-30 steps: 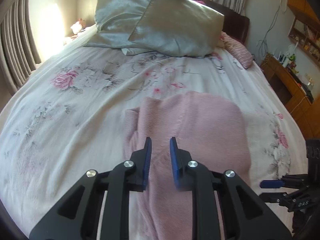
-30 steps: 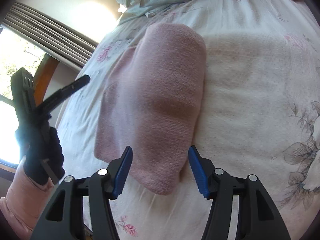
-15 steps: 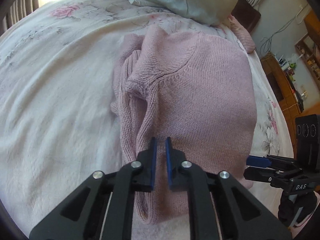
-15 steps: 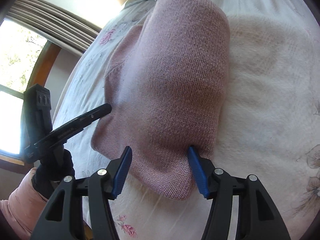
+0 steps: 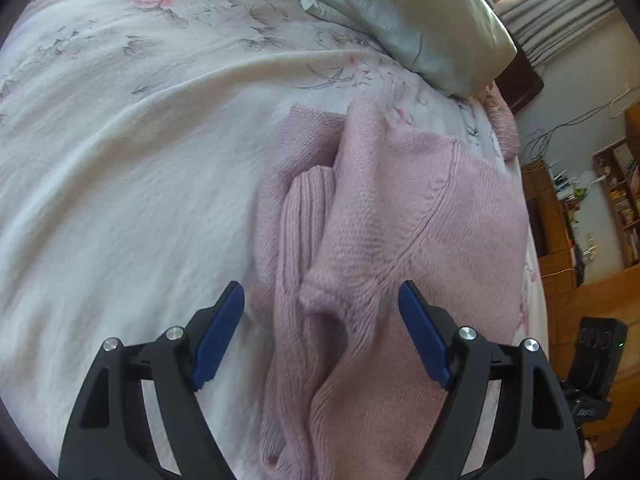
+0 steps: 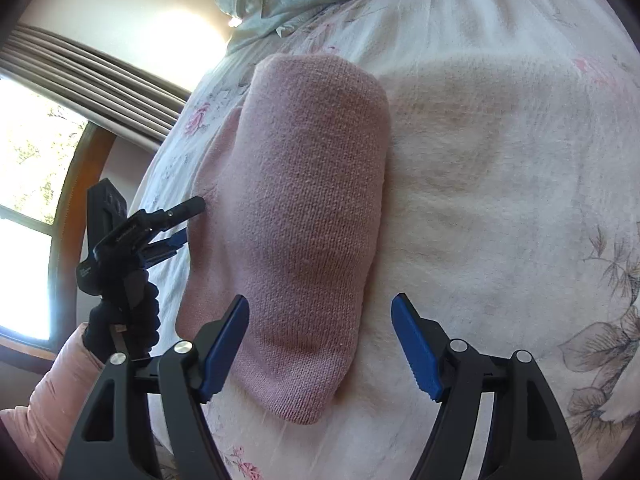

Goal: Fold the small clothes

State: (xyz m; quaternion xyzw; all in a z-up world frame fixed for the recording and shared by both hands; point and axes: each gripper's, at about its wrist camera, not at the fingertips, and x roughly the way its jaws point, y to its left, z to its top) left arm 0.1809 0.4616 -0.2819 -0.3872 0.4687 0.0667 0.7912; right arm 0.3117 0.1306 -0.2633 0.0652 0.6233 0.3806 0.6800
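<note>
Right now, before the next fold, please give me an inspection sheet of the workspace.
Surface: floral bedspread, soft, lightly creased.
Job's things: pink knit sweater, partly folded, sleeve bunched along its left edge; flat and smooth in the right wrist view.
Clutter: pillows at the bed's head.
Grippers: left gripper open, astride the bunched sleeve; right gripper open over the sweater's near end.
Cables: wires on the wall, away from the bed.
Surroundings: wooden shelves, curtained window.
</note>
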